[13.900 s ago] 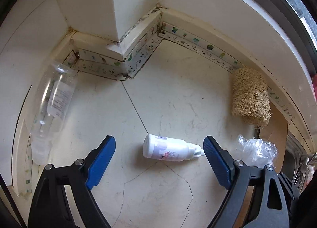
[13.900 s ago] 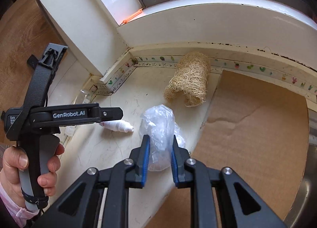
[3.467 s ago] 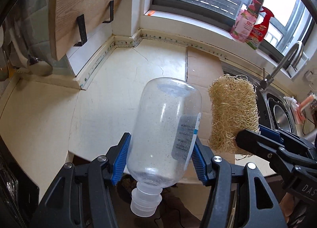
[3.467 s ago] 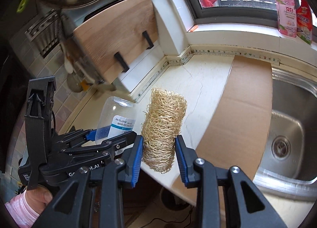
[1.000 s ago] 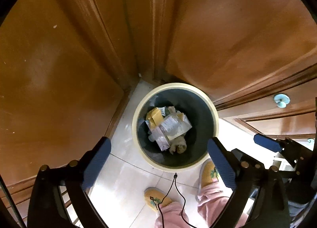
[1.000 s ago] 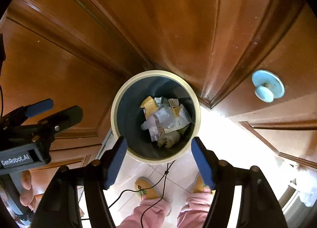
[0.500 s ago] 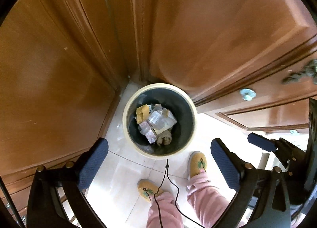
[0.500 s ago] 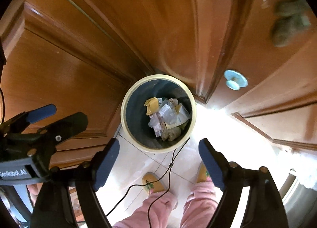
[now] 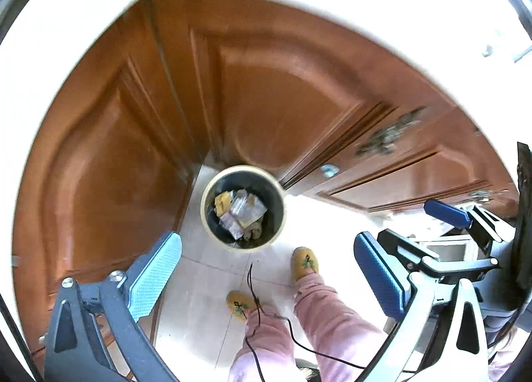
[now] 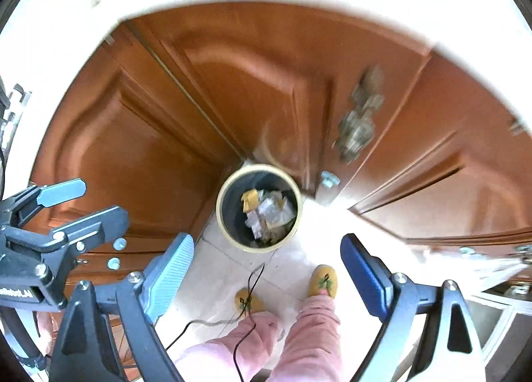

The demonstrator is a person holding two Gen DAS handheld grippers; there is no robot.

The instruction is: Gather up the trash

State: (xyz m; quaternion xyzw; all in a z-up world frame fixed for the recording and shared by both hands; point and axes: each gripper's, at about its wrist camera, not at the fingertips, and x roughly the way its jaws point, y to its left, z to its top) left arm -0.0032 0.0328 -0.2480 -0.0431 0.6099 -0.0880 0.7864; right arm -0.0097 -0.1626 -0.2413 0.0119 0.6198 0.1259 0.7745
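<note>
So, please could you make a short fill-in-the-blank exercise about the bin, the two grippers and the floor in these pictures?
1. The trash bin has a dark inside and a ____ coloured rim.
2. Between the pads of the left gripper there is ____ held.
3. The person's slippers are ____.
4. The jaws of the right gripper are opening, and the bin below them stands beside brown ____ cabinet doors.

Missing words: cream; nothing; yellow; wooden
</note>
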